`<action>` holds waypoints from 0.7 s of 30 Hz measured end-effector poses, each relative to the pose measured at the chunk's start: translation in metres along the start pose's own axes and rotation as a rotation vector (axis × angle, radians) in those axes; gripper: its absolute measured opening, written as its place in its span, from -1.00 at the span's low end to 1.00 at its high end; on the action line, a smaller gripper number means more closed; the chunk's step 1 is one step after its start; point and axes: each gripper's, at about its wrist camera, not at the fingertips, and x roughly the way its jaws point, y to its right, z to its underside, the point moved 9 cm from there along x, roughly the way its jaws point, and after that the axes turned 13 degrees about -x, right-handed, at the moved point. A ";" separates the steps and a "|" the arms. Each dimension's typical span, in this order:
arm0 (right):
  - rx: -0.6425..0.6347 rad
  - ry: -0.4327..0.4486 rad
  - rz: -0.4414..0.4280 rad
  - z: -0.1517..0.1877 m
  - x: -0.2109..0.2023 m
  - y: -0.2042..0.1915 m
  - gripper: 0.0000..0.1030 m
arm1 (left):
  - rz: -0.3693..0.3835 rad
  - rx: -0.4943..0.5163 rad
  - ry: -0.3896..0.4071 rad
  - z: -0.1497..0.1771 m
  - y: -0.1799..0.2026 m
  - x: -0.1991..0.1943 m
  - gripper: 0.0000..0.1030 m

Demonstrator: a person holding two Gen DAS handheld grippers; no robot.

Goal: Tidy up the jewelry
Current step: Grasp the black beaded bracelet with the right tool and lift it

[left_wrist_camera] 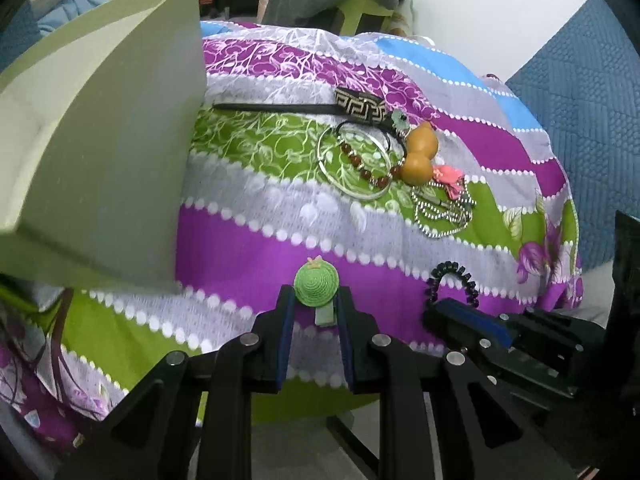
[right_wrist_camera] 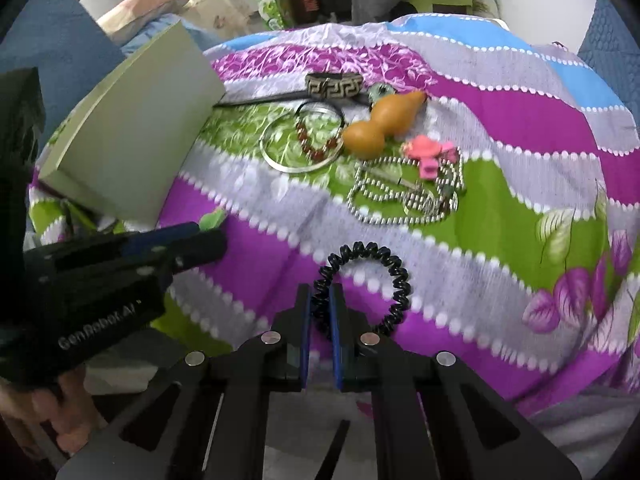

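My left gripper [left_wrist_camera: 316,300] is shut on a green crochet hat clip [left_wrist_camera: 316,283], held just above the patterned cloth. My right gripper [right_wrist_camera: 321,300] is shut on a black coil hair tie [right_wrist_camera: 394,276], also seen in the left wrist view [left_wrist_camera: 452,276]. A pale green box [left_wrist_camera: 112,152] stands open at the left, also in the right wrist view [right_wrist_camera: 136,136]. Beyond lie a silver bangle [left_wrist_camera: 352,160], red bead bracelet [right_wrist_camera: 316,140], orange gourd [right_wrist_camera: 380,128], pink clip [right_wrist_camera: 428,156], ball chain [right_wrist_camera: 404,196] and patterned hairband [right_wrist_camera: 334,85].
The table is covered by a purple, green and grey floral cloth [right_wrist_camera: 500,208]. A blue quilted wall [left_wrist_camera: 580,112] is at the right. A green stool with grey clothes [left_wrist_camera: 360,4] stands behind. The left gripper shows in the right wrist view [right_wrist_camera: 120,264].
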 end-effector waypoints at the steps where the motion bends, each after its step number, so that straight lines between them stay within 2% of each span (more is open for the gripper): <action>1: 0.004 0.006 0.003 0.001 -0.001 -0.001 -0.87 | 0.000 -0.004 -0.001 0.001 -0.001 0.000 -0.61; 5: 0.022 0.023 -0.020 0.003 -0.004 -0.003 -0.82 | 0.004 -0.014 -0.005 0.005 -0.006 0.000 -0.61; 6: 0.026 0.029 -0.020 0.004 -0.006 -0.002 -0.74 | 0.005 -0.015 -0.006 0.005 -0.007 0.000 -0.61; 7: 0.030 0.037 -0.016 0.003 -0.008 -0.001 -0.52 | 0.004 -0.017 -0.005 0.005 -0.007 0.000 -0.61; 8: 0.036 0.050 -0.015 0.003 -0.012 0.001 -0.41 | 0.007 -0.022 -0.005 0.005 -0.008 0.000 -0.61; 11: 0.059 0.092 -0.009 0.000 -0.022 0.007 -0.33 | 0.009 -0.024 -0.003 0.005 -0.009 0.000 -0.61; 14: 0.093 0.106 0.019 -0.001 -0.024 0.016 0.03 | 0.009 -0.024 -0.002 0.005 -0.009 -0.001 -0.61; 15: 0.102 0.103 0.034 -0.002 -0.022 0.019 0.23 | 0.008 -0.024 -0.002 0.005 -0.009 0.000 -0.61; 16: 0.109 0.094 0.051 -0.001 -0.020 0.023 0.28 | 0.010 -0.025 -0.003 0.006 -0.009 0.000 -0.61; 18: 0.113 0.071 0.049 -0.001 -0.013 0.023 0.27 | 0.012 -0.024 -0.002 0.006 -0.009 -0.001 -0.61; 21: 0.073 0.041 0.087 0.000 -0.005 0.019 0.04 | 0.011 -0.024 -0.002 0.006 -0.009 0.000 -0.61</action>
